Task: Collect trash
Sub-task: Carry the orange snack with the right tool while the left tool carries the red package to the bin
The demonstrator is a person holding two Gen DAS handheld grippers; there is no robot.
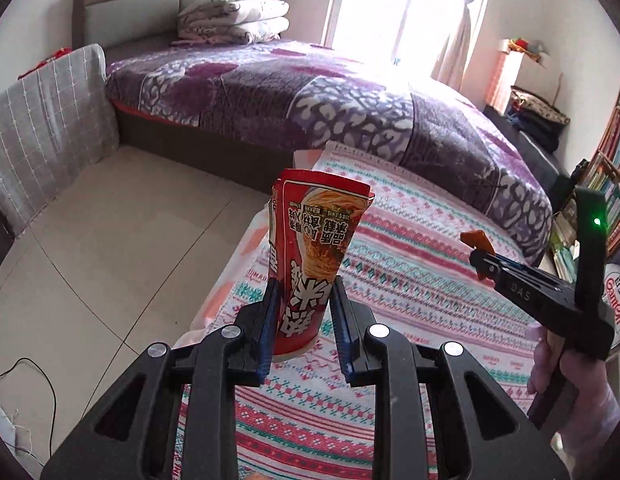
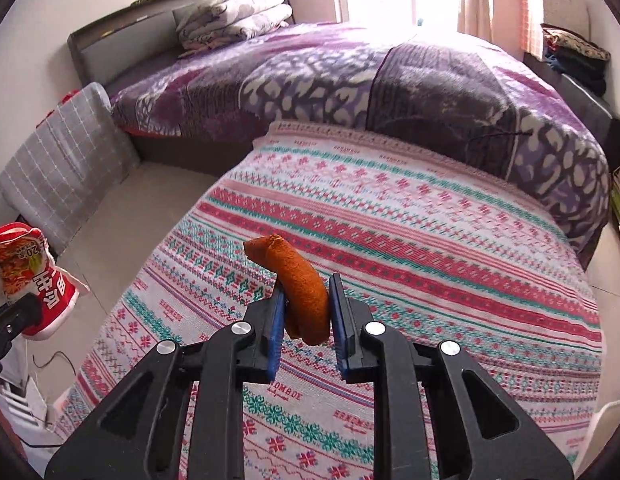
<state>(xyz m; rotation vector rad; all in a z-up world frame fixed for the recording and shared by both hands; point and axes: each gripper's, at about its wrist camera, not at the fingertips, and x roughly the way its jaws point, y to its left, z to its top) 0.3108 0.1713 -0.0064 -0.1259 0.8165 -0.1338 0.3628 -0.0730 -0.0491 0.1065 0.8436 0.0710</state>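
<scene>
Red noodle packet upright in left jaws; curved orange peel, long axis upright, in right jaws.

Both wrist cameras look steeply down over the patterned tablecloth toward the purple bed behind it. The left view sits near the cloth's left edge, the right view over its middle; both share cloth, bed and window.

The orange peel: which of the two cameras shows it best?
The right wrist view: the orange peel fills the centre, pinched between the right gripper's blue pads. The left wrist view shows only a small piece of it poking from that gripper at the far right.
</scene>
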